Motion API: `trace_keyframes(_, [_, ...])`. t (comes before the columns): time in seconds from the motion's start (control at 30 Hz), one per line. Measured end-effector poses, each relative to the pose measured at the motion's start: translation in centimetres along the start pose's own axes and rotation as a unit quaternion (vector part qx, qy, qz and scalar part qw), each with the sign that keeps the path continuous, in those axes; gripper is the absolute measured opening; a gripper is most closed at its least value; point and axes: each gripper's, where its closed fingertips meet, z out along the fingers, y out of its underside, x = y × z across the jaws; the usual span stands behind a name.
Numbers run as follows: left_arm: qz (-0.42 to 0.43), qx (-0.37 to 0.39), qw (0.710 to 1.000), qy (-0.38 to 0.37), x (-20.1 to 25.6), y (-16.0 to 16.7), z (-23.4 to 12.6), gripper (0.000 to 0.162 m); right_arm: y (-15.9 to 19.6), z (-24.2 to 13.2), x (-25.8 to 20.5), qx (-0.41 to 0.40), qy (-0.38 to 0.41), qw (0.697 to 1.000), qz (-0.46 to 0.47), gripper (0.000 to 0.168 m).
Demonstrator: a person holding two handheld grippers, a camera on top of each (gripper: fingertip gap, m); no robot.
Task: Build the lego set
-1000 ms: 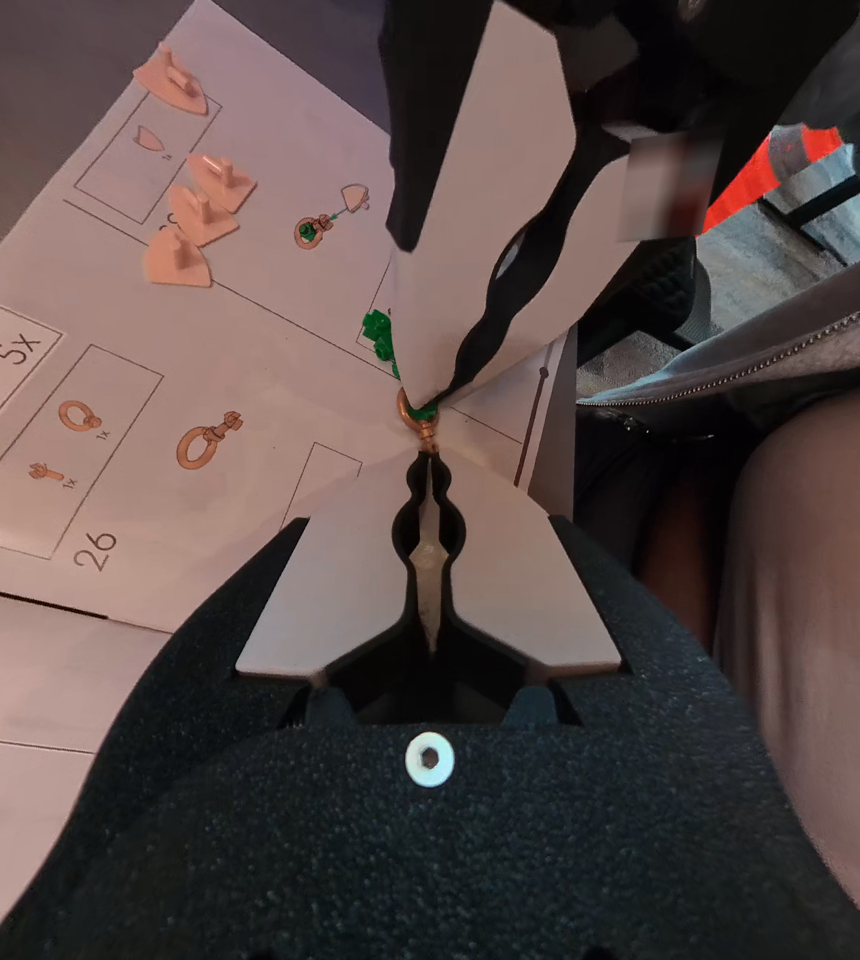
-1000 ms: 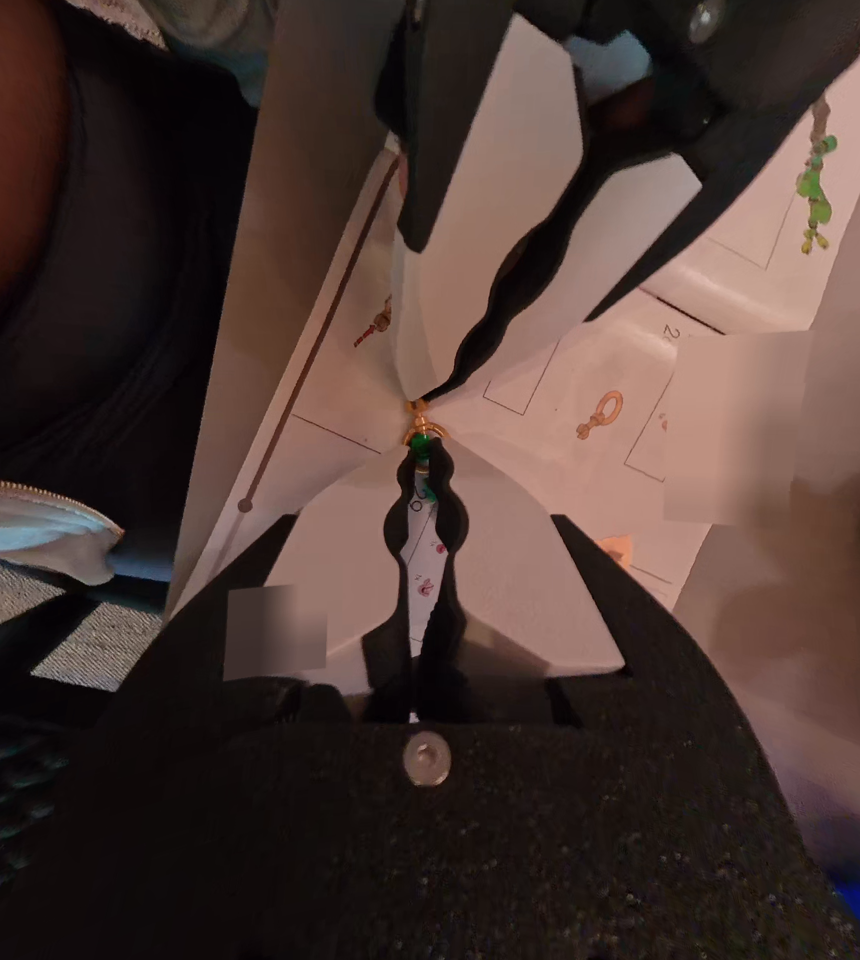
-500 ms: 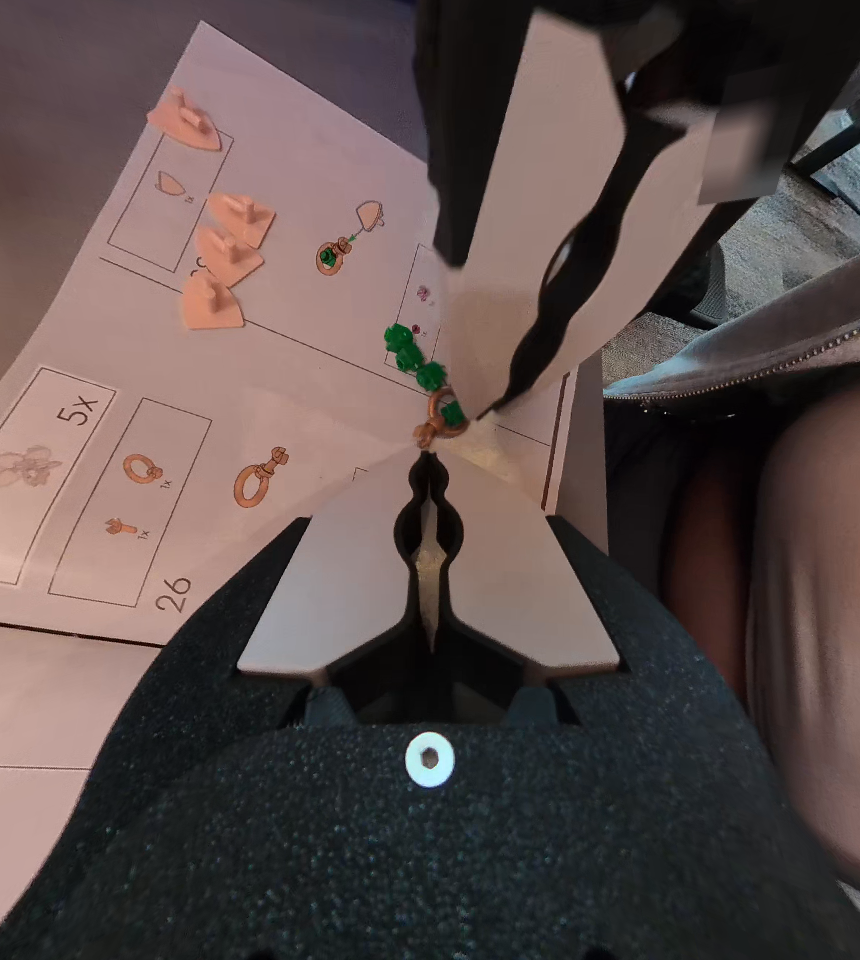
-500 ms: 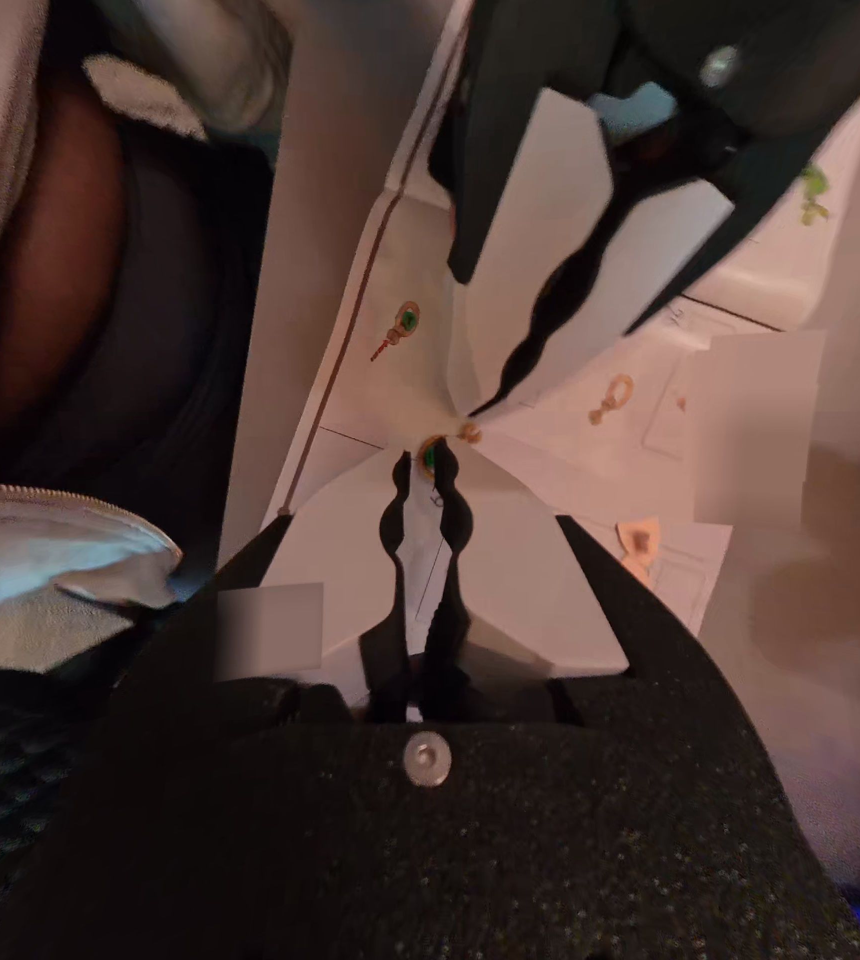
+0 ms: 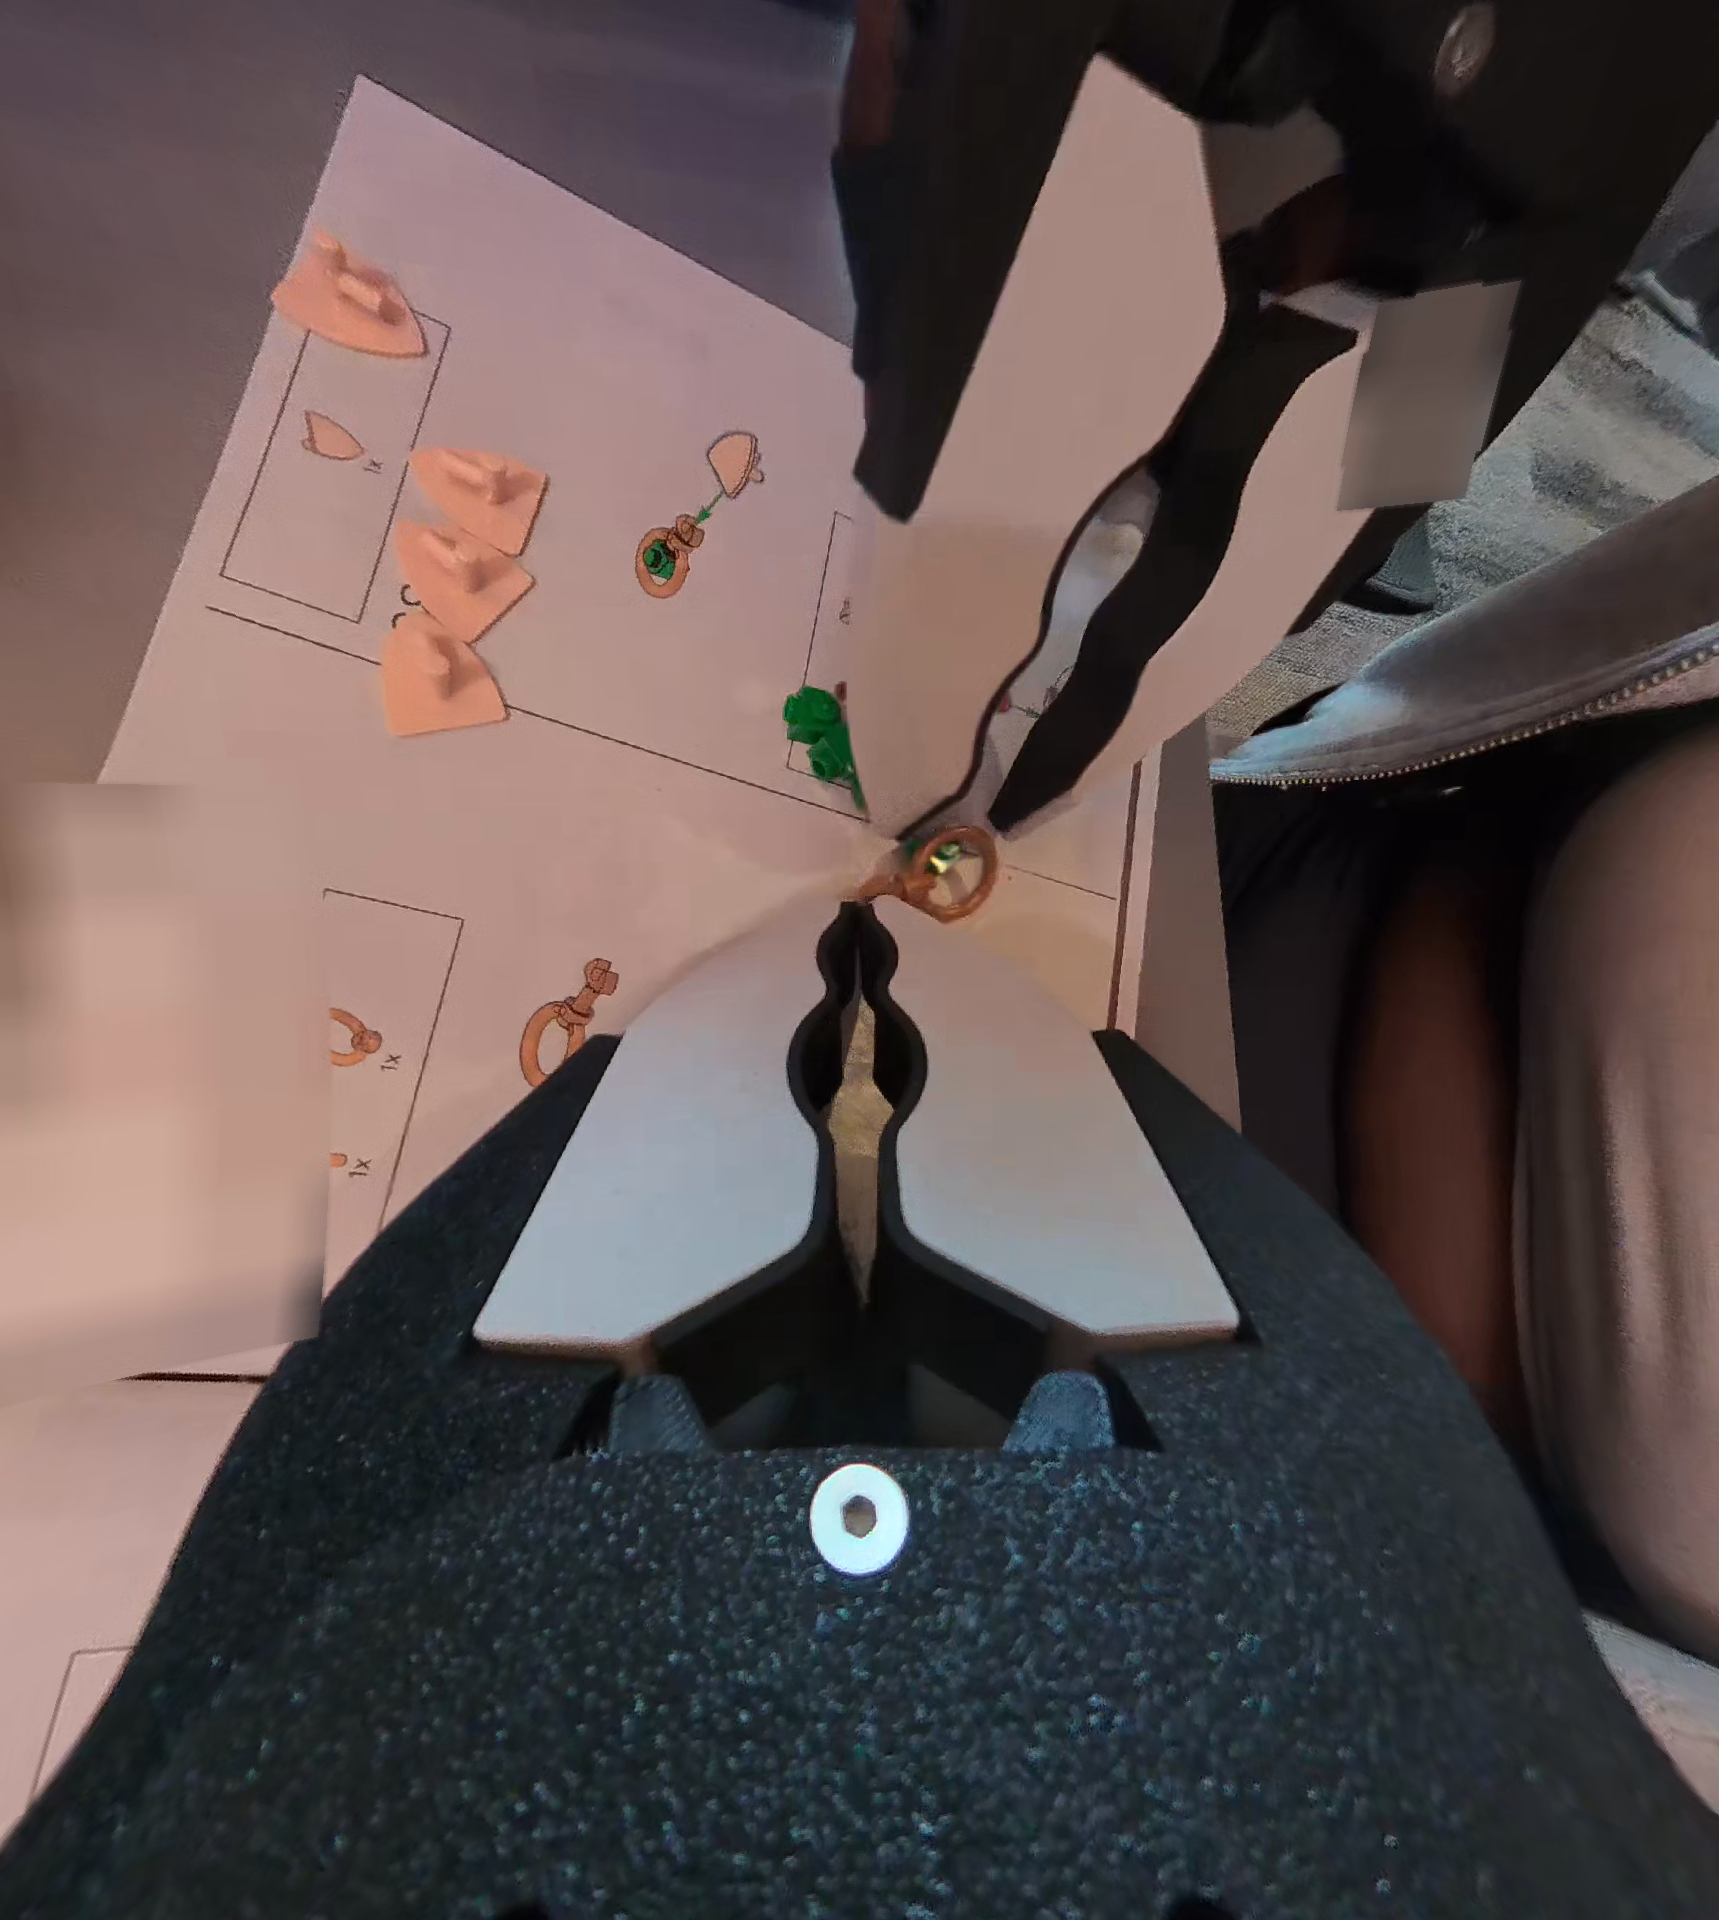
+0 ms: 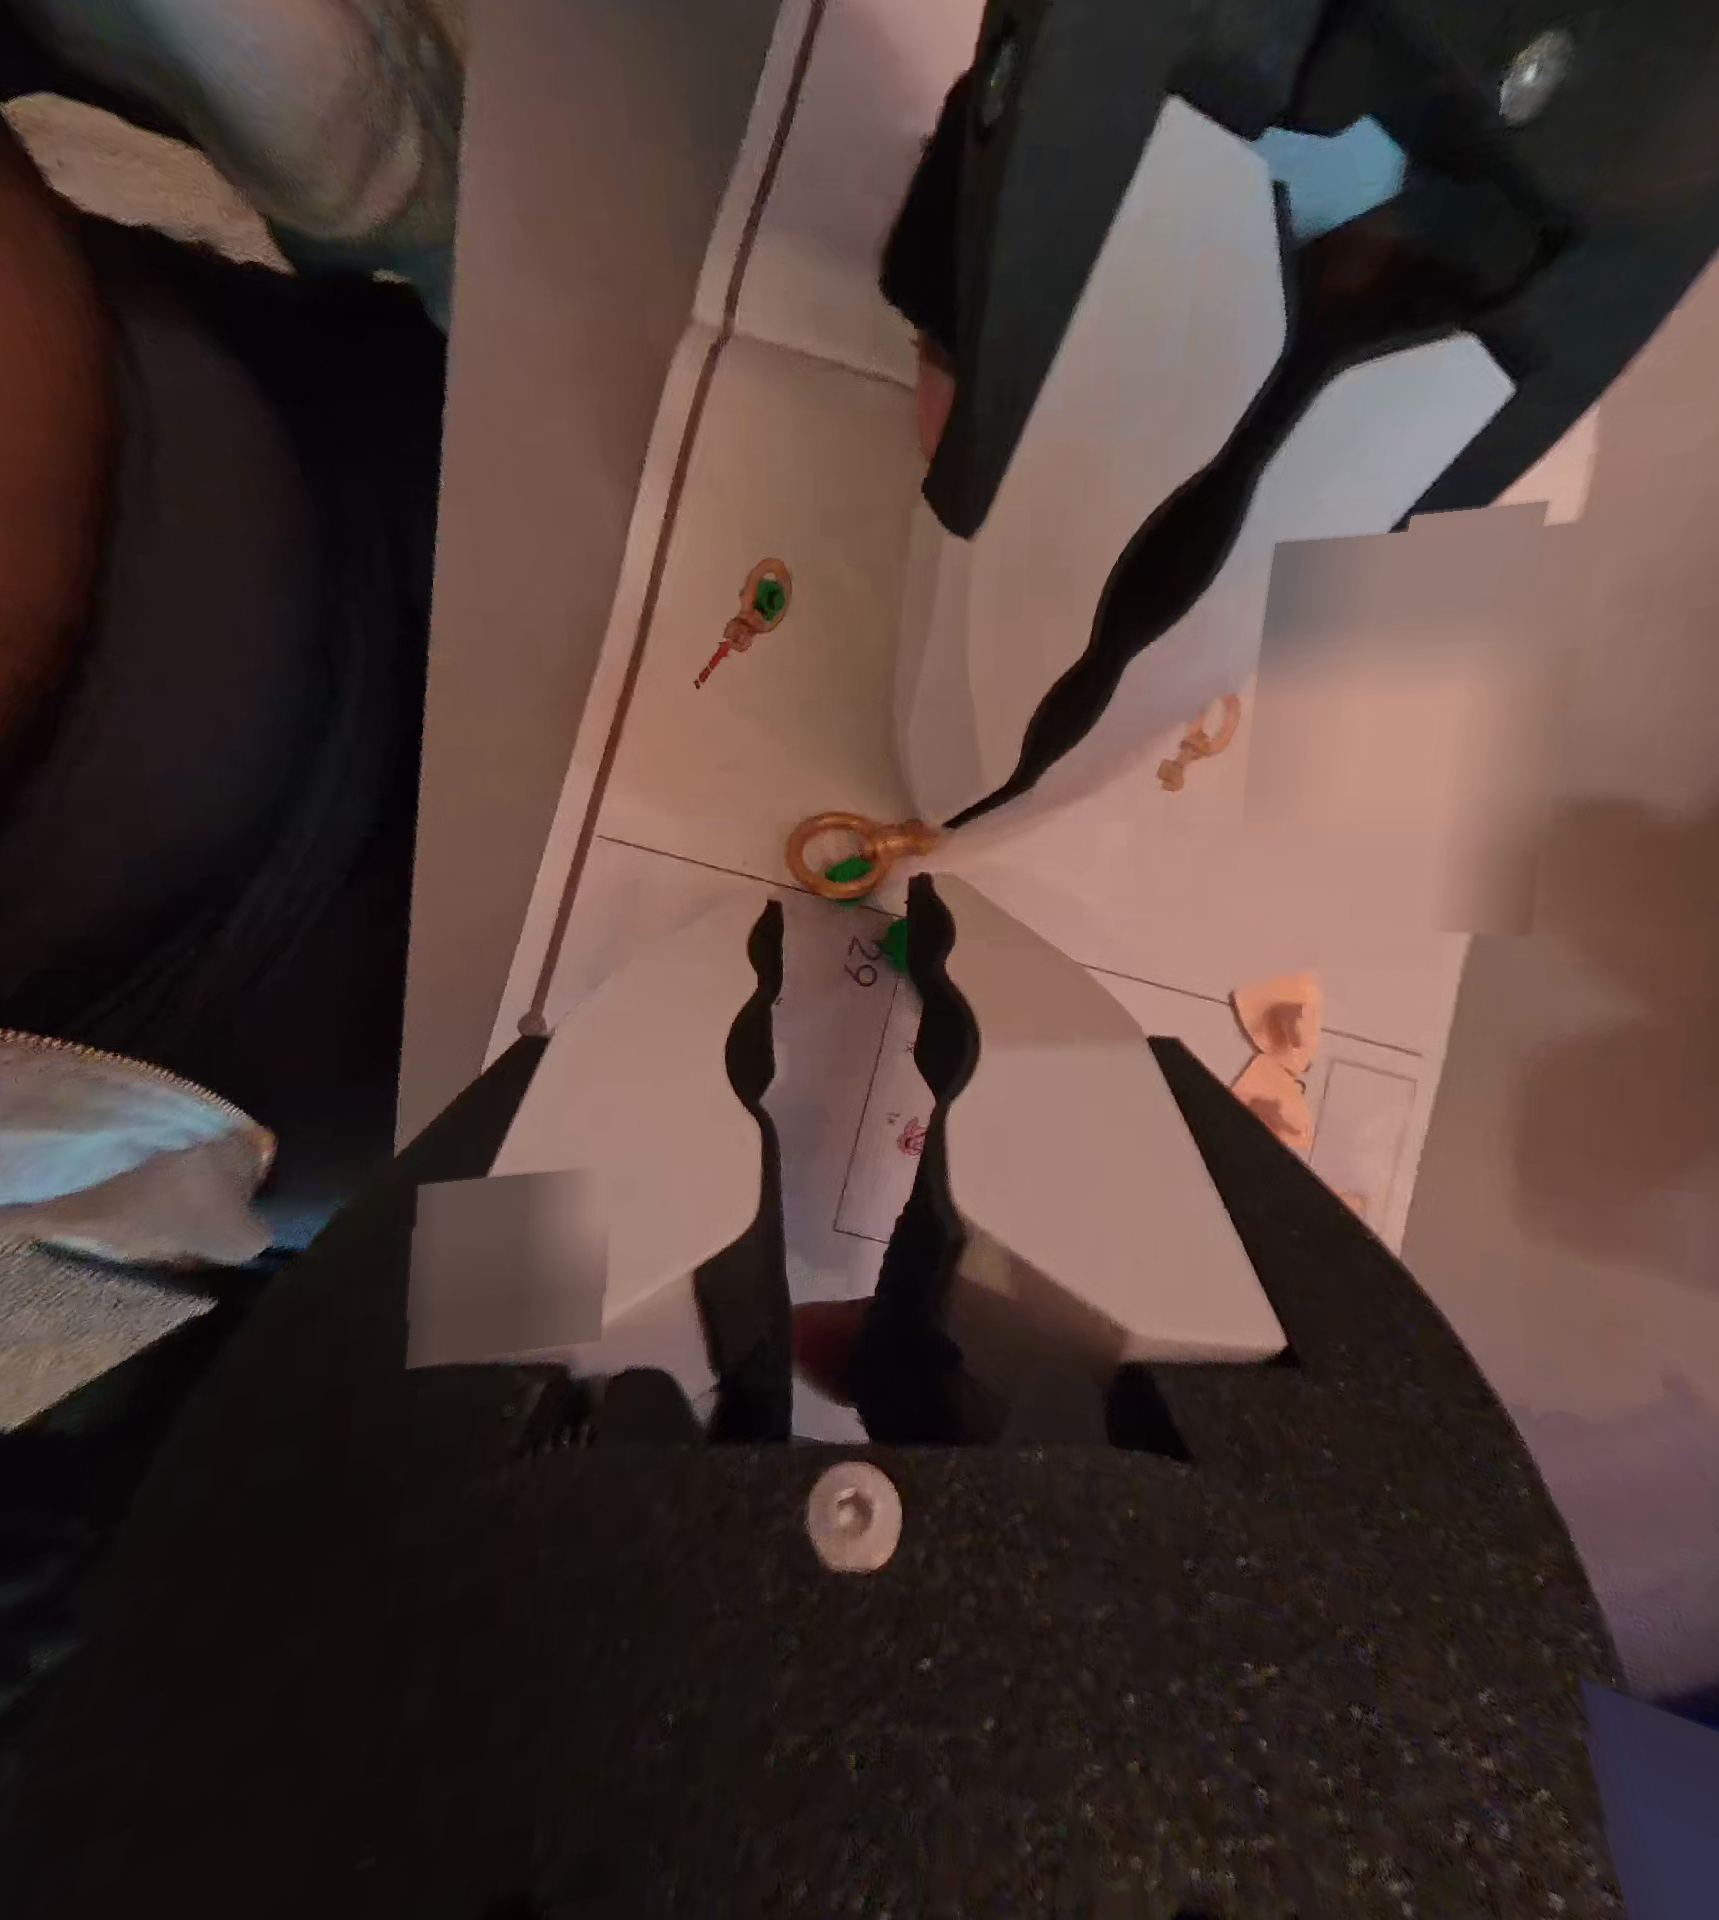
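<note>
My left gripper (image 5: 860, 906) is shut on the stem of a gold ring piece (image 5: 950, 875), held above the instruction booklet (image 5: 574, 416). A green vine piece (image 5: 822, 736) has one end inside the ring. My right gripper (image 6: 844, 899) is open, its tips either side of the green vine piece (image 6: 847, 871) just below the gold ring piece (image 6: 824, 852). In the left wrist view the right gripper (image 5: 948, 826) reaches down from the top. In the right wrist view the left gripper (image 6: 941, 826) comes from the upper right.
Several pink petal pieces (image 5: 460, 577) lie on the booklet's left page, also showing in the right wrist view (image 6: 1276, 1023). The table edge (image 5: 1182, 935) runs close beside the grippers, with a person's lap (image 5: 1613, 1143) beyond it.
My right gripper has opened and let go of the green vine piece. The ring has turned so that its open face shows. The left gripper keeps its hold.
</note>
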Motion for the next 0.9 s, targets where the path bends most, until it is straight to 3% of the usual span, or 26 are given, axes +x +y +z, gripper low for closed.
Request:
trace_keyframes(0.17, [0.007,-0.004,1.000,-0.012,-0.1,-0.1,-0.5,0.001,-0.1,-0.5,0.4,-0.015,-0.049,0.998,0.035,0.024])
trace_keyframes(0.47, [0.005,0.023,0.998,-0.052,-1.0,-0.5,-0.5,0.015,0.2,-0.3,0.6,-0.032,0.103,0.987,0.116,0.020])
trace_keyframes(0.63, [0.019,0.012,0.998,-0.062,-0.6,-0.5,-0.3,0.021,0.8,-0.7,1.3,-0.020,0.123,0.983,0.137,0.017])
trace_keyframes(0.9, [0.005,0.028,0.999,-0.044,-0.5,-0.7,-0.2,0.014,0.2,-0.9,0.7,-0.008,0.144,0.983,0.117,0.013])
